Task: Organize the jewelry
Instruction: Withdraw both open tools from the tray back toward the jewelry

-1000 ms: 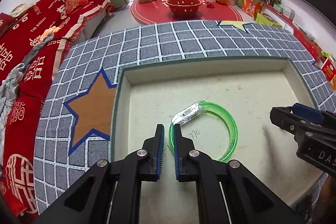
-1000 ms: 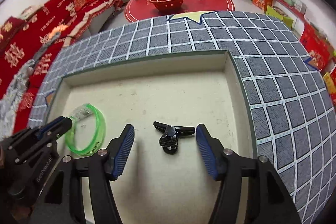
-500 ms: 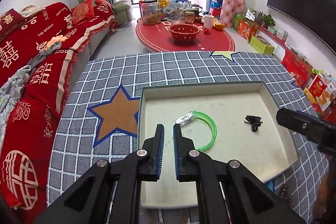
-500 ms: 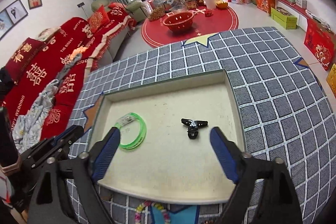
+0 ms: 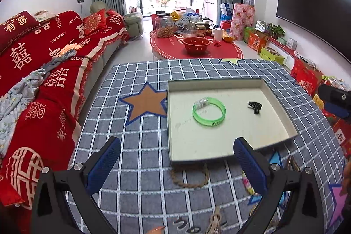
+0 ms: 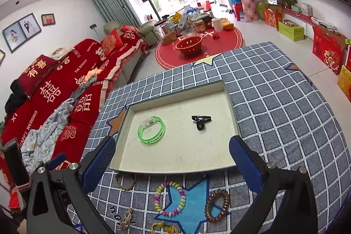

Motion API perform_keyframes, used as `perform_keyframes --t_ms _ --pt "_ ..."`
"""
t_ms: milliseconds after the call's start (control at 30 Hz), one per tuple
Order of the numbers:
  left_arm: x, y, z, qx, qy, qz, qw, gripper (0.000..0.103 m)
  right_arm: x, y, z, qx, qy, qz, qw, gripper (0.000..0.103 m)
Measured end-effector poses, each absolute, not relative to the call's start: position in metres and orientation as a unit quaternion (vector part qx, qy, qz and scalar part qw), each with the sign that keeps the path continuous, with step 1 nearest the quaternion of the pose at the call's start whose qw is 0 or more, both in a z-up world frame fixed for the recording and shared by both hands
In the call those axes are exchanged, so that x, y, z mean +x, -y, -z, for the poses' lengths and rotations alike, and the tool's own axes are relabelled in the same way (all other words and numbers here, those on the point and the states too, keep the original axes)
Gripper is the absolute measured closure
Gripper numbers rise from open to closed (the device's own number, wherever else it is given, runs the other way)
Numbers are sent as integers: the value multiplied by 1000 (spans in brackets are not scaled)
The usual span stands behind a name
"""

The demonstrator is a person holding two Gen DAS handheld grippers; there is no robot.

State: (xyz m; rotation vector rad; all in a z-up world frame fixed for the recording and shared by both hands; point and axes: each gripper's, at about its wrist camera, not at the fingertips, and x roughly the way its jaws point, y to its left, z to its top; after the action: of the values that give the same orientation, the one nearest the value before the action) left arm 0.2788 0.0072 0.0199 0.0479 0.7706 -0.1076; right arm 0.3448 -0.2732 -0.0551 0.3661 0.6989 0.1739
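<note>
A shallow cream tray (image 5: 221,154) (image 6: 175,168) lies on the checked tablecloth. A green bangle (image 5: 209,110) (image 6: 151,130) and a black hair clip (image 5: 255,106) (image 6: 200,121) rest inside it. My left gripper (image 5: 177,161) hangs over the cloth at the tray's near left corner, its jaws opening wide with nothing between them. My right gripper (image 6: 172,159) hovers above the tray's near rim, jaws also opening, empty. On the cloth in front of the tray lie a braided cord bracelet (image 5: 190,177) (image 6: 125,182), a coloured bead bracelet (image 6: 170,199) and a brown spiral hair tie (image 6: 217,205).
A red-covered sofa (image 5: 43,71) runs along the table's left side. Beyond the table stands a round red table (image 5: 195,48) with a red bowl and jars. Boxes line the right wall. More small jewellery (image 6: 126,219) lies at the table's near edge.
Both grippers pulled back and up from the tray, leaving the bangle and clip lying in it. The left jaws went from shut to wide apart; the right jaws spread wider.
</note>
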Motion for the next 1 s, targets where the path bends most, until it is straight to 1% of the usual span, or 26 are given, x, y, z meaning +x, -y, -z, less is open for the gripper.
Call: perform_keyframes --t_ms 167,300,400,600,767,1000 --pt "255 -28 -1 -16 -419 74 905 0 318 277 50 181 -350 -90 915 0" --pt "228 -29 16 -3 -422 66 904 0 297 275 55 165 -369 -92 910 0" --pt "210 -24 28 17 -424 69 903 0 280 273 70 161 -388 -97 902 0" --pt "183 -8 45 47 -429 73 899 0 251 260 114 118 -437 -93 887 0" --pt "186 -8 51 52 -444 75 892 0 245 267 139 112 -466 -68 875 0" --pt "232 -35 52 -13 -458 30 888 0 262 294 145 136 -465 -14 875 0"
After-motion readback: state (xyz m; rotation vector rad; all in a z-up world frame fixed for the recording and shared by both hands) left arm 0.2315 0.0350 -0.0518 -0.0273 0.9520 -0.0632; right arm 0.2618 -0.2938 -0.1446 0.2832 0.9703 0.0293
